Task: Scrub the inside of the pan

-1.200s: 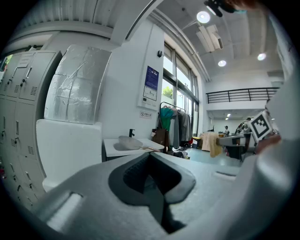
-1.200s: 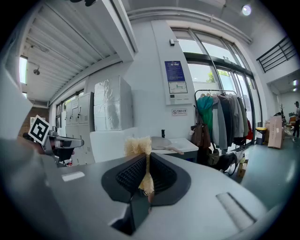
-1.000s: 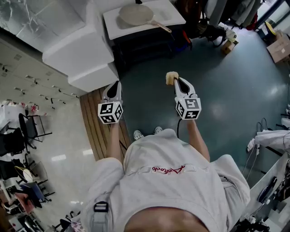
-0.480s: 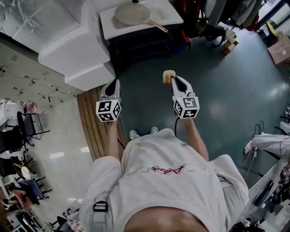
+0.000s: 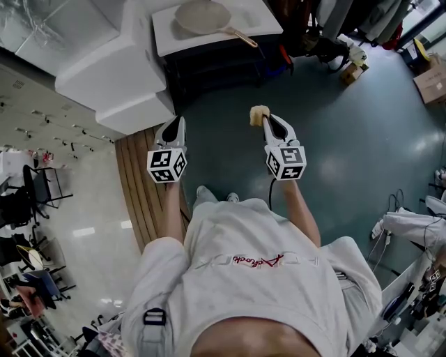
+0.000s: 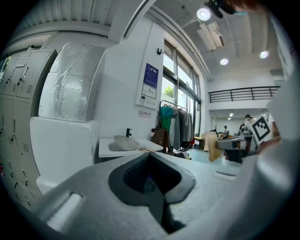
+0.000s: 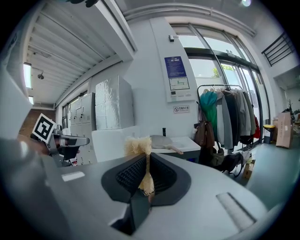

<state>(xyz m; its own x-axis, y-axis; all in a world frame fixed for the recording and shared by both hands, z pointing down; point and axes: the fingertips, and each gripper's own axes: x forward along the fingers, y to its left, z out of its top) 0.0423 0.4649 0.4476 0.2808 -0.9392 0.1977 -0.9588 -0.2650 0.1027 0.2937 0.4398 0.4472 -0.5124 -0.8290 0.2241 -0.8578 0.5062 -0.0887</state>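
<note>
The pan (image 5: 201,15) is round and shallow, pale grey-beige inside, with a long slim handle (image 5: 242,36) of a light wood colour that points off to the right. It lies flat on a white counter (image 5: 265,19) above a dark cabinet, and in the left gripper view a small dark tap (image 6: 128,132) stands just behind it. The left tool (image 5: 179,124) has its jaws pressed together with nothing between them; its dark ribbed pads meet in a thin line and only the room shows past them. The right tool (image 5: 268,120) is clamped on a yellowish, fibrous scrubber (image 5: 259,116). In the right gripper view a thin flattened strip of it is squeezed between the ribbed pads, and a frayed tuft spreads out beyond the tips. Both tools are held in the air over the dark teal floor (image 5: 362,132), side by side and apart from each other, each tip pointing toward the counter. The pan is well ahead of both tools and touches neither. In the head view it sits between their two lines, somewhat closer to the left tool's side. In the right gripper view it shows just past the scrubber's tuft and a little to the right of it. In the left gripper view it lies left of the closed jaws, higher in the picture. A rack of hanging clothes (image 7: 229,115) stands to the right of the counter, and large white blocks (image 5: 115,84) stand to its left.
</note>
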